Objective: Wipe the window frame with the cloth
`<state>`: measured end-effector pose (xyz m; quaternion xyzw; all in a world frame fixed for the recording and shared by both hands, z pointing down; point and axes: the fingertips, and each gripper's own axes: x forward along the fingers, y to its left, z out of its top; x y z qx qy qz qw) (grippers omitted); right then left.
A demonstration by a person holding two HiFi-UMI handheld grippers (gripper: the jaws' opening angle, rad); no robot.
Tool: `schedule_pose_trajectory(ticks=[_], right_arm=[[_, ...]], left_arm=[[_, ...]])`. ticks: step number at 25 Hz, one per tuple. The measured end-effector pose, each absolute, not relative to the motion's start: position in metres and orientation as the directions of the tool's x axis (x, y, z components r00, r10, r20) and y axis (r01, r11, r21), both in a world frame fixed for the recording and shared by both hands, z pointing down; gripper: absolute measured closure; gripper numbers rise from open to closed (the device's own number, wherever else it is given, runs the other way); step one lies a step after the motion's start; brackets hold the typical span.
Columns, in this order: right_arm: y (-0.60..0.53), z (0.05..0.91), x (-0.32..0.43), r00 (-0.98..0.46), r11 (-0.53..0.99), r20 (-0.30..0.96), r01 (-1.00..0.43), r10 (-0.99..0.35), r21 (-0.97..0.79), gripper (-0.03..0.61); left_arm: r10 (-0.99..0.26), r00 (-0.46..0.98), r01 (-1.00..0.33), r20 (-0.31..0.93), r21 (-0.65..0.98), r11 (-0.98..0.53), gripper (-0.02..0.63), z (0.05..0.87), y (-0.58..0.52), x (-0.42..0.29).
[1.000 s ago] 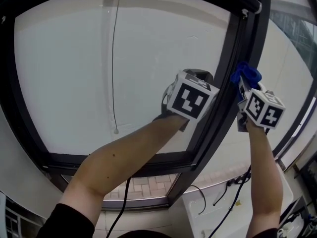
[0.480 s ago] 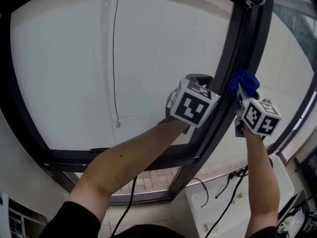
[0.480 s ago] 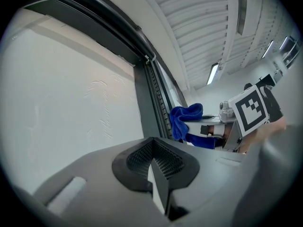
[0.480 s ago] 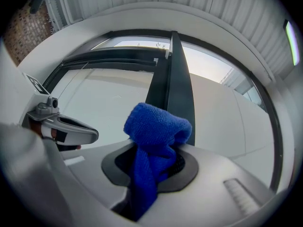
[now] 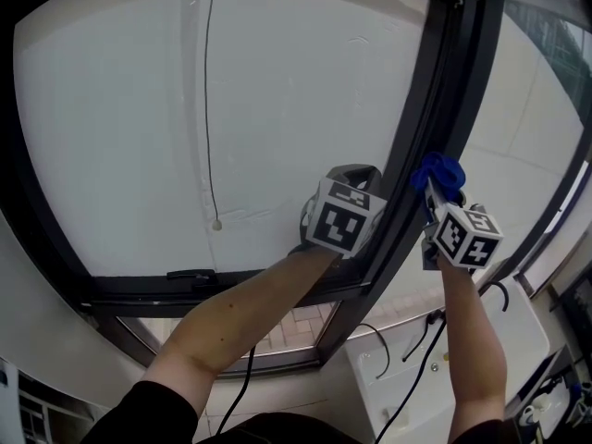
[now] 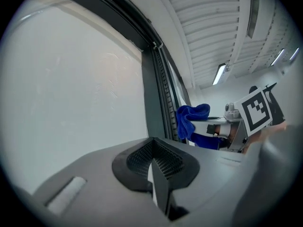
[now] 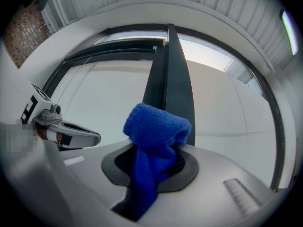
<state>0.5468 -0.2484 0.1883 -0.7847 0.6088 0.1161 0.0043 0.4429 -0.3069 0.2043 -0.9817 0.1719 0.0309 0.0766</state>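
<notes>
Blue terry cloth (image 7: 157,126) was clenched in the right tool (image 7: 156,161). Its tail ran down between the two jaws and its bunched top bulged out above them. In the right gripper view that bulge sat directly in front of the dark upright of the window frame (image 7: 171,74). The head view placed it at the upright's right edge, about midway up. Whether the fabric actually pressed on the metal could not be told.

The left tool (image 6: 159,179) had its jaws drawn together with nothing between them. It was held just left of the same upright, low before the large pale pane (image 5: 277,91), with its marker cube turned toward the head camera. From the left gripper view the cloth and the right tool's cube showed just beyond the frame's ribbed edge.

Farther out, a thin cord (image 5: 207,109) hung down the pane and ended in a small bead above the bottom rail. A dark handle (image 5: 191,274) lay on that rail at the left. Loose black cables (image 5: 418,359) trailed below the frame, between the person's two bare forearms.
</notes>
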Motion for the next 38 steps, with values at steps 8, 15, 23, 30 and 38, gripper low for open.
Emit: schedule_pose_trajectory(ticks=[8,15,23,30,38], right_arm=[[-0.248,0.22,0.546,0.241,-0.272,-0.199,-0.951,-0.95,0.145,0.497],[-0.248,0.257,0.547,0.252,-0.276,-0.163,-0.95,-0.954,0.147,0.497],[-0.25,0.297,0.547,0.254,-0.27,-0.109,-0.948,-0.961,0.168,0.497],[-0.251,0.326,0.547,0.249,-0.258,-0.077,-0.951,-0.965,0.167,0.497],[-0.251,0.356,0.547,0.245,-0.249,-0.046,-0.955,-0.968,0.16,0.497]], left_arm=[[-0.308,0.949,-0.314,-0.064,-0.131,-0.94,0.624,0.249,-0.306,0.449],[-0.298,0.954,-0.3,-0.037,-0.108,-0.948,0.624,0.275,-0.304,0.455],[-0.281,0.96,-0.281,-0.01,-0.079,-0.956,0.624,0.303,-0.298,0.466],[-0.29,0.957,-0.289,0.013,-0.062,-0.955,0.624,0.324,-0.3,0.469],[-0.3,0.952,-0.298,0.061,-0.042,-0.954,0.624,0.359,-0.305,0.474]])
